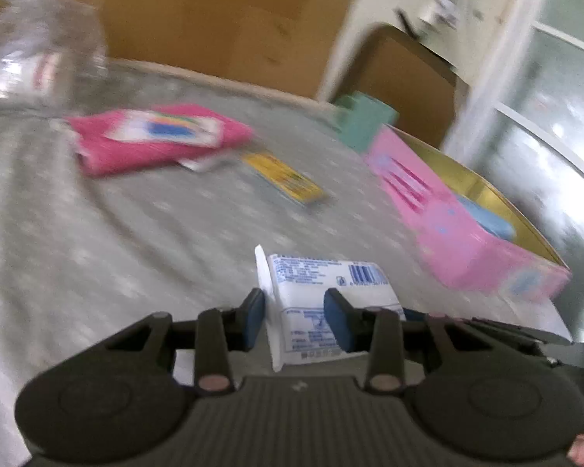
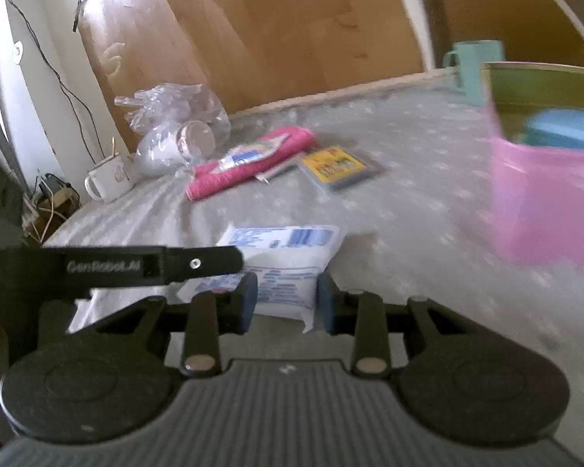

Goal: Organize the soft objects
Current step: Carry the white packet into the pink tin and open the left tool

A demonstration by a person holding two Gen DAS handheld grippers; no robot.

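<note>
A white tissue pack (image 1: 323, 303) printed with blue text and a barcode is seen between the blue pads of the left gripper (image 1: 298, 317). The pads are set partly apart, one at each side of the pack; whether they press it cannot be told through the blur. In the right wrist view the same white tissue pack (image 2: 288, 268) is framed by the right gripper (image 2: 286, 301), whose fingers are spread about as wide as the pack, with the pack's near end between the blue pads; a firm hold cannot be confirmed. The black body of the left gripper (image 2: 152, 264) is seen reaching in from the left and overlapping the pack's left end.

The pack is lying on a grey dotted bedsheet (image 1: 116, 214). Farther back, a folded pink cloth (image 2: 249, 161) with a printed label is laid on the sheet, and a yellow card pack (image 2: 336, 165) is just beside it on the right. To the right, an open pink box (image 1: 447, 225) with a gold interior is standing, with a blue item (image 1: 486, 214) inside. Behind the box a teal mug (image 2: 475, 62) is placed. At the far left, a crumpled clear plastic bag (image 2: 175, 124) and a white enamel mug (image 2: 109, 179) are found. Brown cardboard (image 2: 272, 27) is leaned against the wall.
</note>
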